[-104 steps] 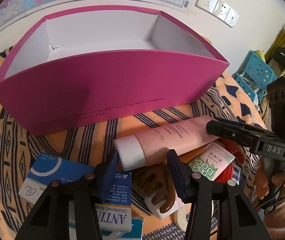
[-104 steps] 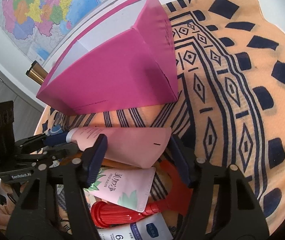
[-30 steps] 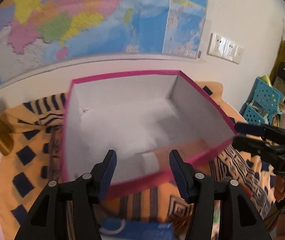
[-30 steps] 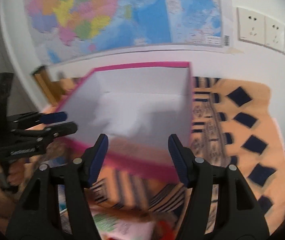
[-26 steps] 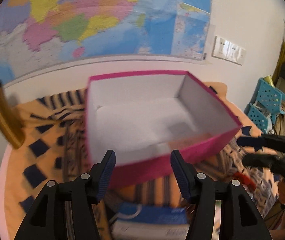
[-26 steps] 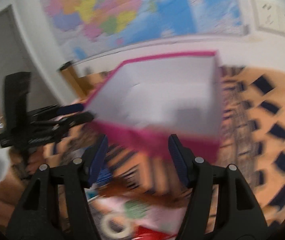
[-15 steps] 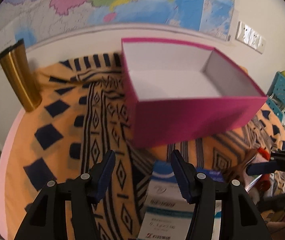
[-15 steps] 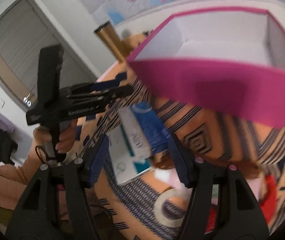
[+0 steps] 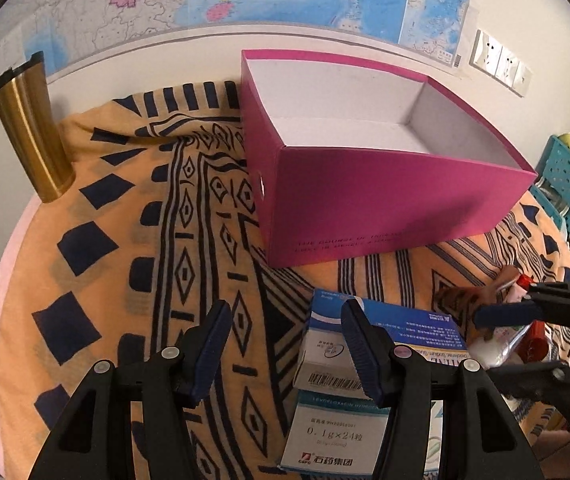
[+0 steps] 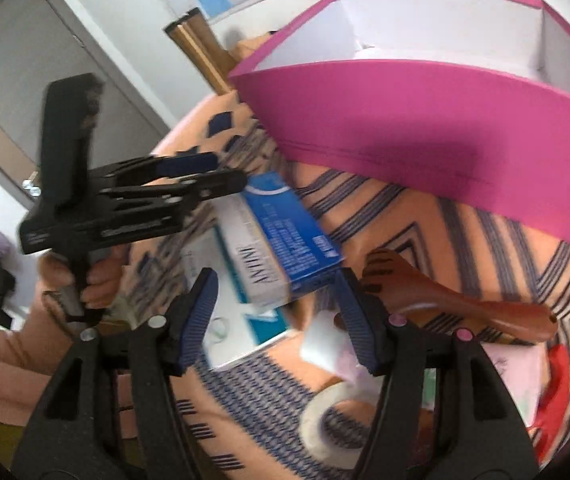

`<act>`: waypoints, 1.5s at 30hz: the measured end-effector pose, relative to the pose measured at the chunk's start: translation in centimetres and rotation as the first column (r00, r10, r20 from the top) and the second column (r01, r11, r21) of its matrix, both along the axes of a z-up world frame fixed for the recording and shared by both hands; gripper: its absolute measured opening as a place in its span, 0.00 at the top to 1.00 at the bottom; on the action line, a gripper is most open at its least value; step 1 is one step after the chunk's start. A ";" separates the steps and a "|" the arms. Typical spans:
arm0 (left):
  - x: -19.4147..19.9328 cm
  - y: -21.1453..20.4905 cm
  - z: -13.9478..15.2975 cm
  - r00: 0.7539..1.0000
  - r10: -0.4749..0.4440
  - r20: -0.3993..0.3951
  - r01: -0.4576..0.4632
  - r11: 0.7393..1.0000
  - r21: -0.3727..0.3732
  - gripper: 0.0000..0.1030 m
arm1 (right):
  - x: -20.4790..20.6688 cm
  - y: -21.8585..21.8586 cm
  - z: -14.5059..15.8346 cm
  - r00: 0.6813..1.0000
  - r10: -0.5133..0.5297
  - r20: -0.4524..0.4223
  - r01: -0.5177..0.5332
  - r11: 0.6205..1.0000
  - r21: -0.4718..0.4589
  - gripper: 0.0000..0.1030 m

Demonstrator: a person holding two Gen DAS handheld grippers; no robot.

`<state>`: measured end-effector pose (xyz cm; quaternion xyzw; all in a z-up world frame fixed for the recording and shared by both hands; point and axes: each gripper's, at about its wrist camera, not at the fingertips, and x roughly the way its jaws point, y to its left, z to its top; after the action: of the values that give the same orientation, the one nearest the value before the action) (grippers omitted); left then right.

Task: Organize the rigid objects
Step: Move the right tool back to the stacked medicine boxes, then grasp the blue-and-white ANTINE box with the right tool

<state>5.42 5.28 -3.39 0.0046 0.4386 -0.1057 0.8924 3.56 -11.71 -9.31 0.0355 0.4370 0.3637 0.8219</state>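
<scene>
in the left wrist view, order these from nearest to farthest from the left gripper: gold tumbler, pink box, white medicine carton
1. White medicine carton, right beside the left gripper, partly behind its right finger.
2. Pink box, beyond the carton, toward the wall.
3. Gold tumbler, far left, at the table's back edge by the wall.

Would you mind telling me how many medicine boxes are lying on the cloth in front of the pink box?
3 visible: a blue box, a small white-and-blue box on its left edge, and a white box nearest the camera. Others may be hidden underneath.
</scene>
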 end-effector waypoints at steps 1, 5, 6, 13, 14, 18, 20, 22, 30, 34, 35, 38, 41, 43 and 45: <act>0.0 0.1 0.0 1.000 -0.003 -0.002 0.003 1.000 -0.004 0.43 | 0.4 0.3 -0.1 1.000 -0.013 -0.002 0.013 1.000 -0.017 0.39; -0.1 0.1 -0.1 0.999 -0.032 -0.014 0.032 0.999 -0.032 0.44 | 0.6 1.5 -0.6 0.999 0.040 -0.032 -0.041 0.999 -0.022 0.39; -0.1 0.1 -0.2 0.999 -0.044 -0.020 0.043 0.998 -0.037 0.45 | 0.6 2.0 -0.8 0.998 0.049 -0.033 -0.050 0.998 -0.039 0.39; -0.6 -0.4 -0.4 0.989 -0.139 -0.056 0.131 0.983 -0.130 0.50 | 1.8 2.4 -1.7 0.998 0.043 -0.049 -0.045 0.998 -0.031 0.39; -0.7 -0.4 -0.4 0.988 -0.142 -0.057 0.134 0.982 -0.132 0.50 | 2.0 2.4 -1.7 0.998 0.044 -0.047 -0.045 0.999 -0.027 0.39; -0.5 -0.3 -0.5 0.990 -0.130 -0.059 0.121 0.983 -0.136 0.50 | 2.7 2.5 -1.6 0.999 0.032 -0.029 -0.033 0.999 -0.026 0.39; -0.3 0.1 -0.6 0.990 -0.125 -0.064 0.114 0.982 -0.151 0.50 | 3.2 2.6 -1.6 0.999 0.030 -0.021 -0.031 0.999 -0.019 0.39; -0.2 0.5 -0.7 0.990 -0.120 -0.075 0.105 0.980 -0.169 0.50 | 3.6 2.6 -1.6 0.999 0.028 -0.023 -0.029 1.000 -0.006 0.39; -0.5 1.0 -0.5 0.989 -0.131 -0.070 0.117 0.979 -0.169 0.51 | 3.7 1.8 -2.1 0.999 0.011 -0.052 -0.009 0.999 0.038 0.39; -0.3 1.0 -0.6 0.987 -0.140 -0.079 0.123 0.975 -0.187 0.52 | 3.7 1.9 -2.2 0.998 0.003 -0.060 0.001 0.998 0.058 0.41; -0.2 1.1 -0.6 0.987 -0.140 -0.081 0.123 0.974 -0.189 0.52 | 3.8 1.9 -2.2 0.998 -0.001 -0.061 0.004 0.998 0.062 0.41; -0.2 1.1 -0.6 0.987 -0.140 -0.083 0.122 0.974 -0.192 0.53 | 3.9 1.8 -2.1 0.998 -0.016 -0.059 0.020 0.997 0.080 0.44; -0.2 0.8 -0.6 0.986 -0.141 -0.084 0.123 0.974 -0.192 0.53 | 4.0 1.4 -2.1 0.998 -0.027 -0.059 0.033 0.996 0.089 0.46; -0.3 0.6 -0.5 0.987 -0.141 -0.083 0.123 0.973 -0.195 0.53 | 3.8 1.4 -1.9 0.998 -0.034 -0.050 0.038 0.996 0.081 0.47; -0.3 0.4 -0.5 0.987 -0.136 -0.083 0.118 0.974 -0.192 0.53 | 3.5 1.3 -1.7 0.998 -0.043 -0.036 0.046 0.996 0.071 0.47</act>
<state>5.14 5.66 -3.86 -0.0560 0.4679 -0.2030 0.8583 7.10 -10.37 -10.98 0.0810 0.4371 0.3601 0.8202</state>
